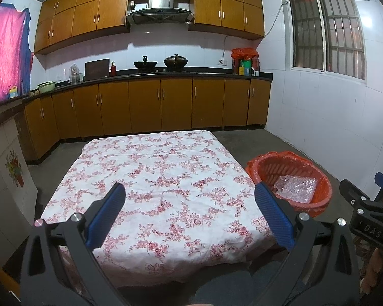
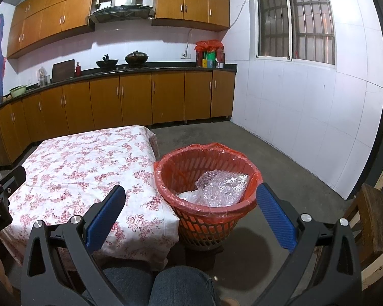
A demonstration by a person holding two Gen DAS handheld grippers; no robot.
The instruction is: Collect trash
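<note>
A red plastic basket [image 2: 204, 224] lined with a red bag stands on the floor right of a low table with a floral cloth [image 2: 84, 163]. Bubble wrap [image 2: 222, 186] and a clear plastic bag [image 2: 189, 195] lie inside it. The basket [image 1: 316, 204] and bubble wrap [image 1: 295, 187] also show in the left wrist view, right of the table [image 1: 160, 178]. My left gripper [image 1: 190, 196] is open and empty above the table's near half. My right gripper [image 2: 191, 199] is open and empty, held above the basket's near rim. No loose trash shows on the cloth.
Orange kitchen cabinets [image 1: 145, 107] and a dark counter with woks [image 1: 145, 63] run along the far wall. A white tiled wall with a barred window [image 2: 296, 17] is at the right. A wooden chair [image 2: 372, 219] stands at the far right. My knees [image 2: 171, 285] are below.
</note>
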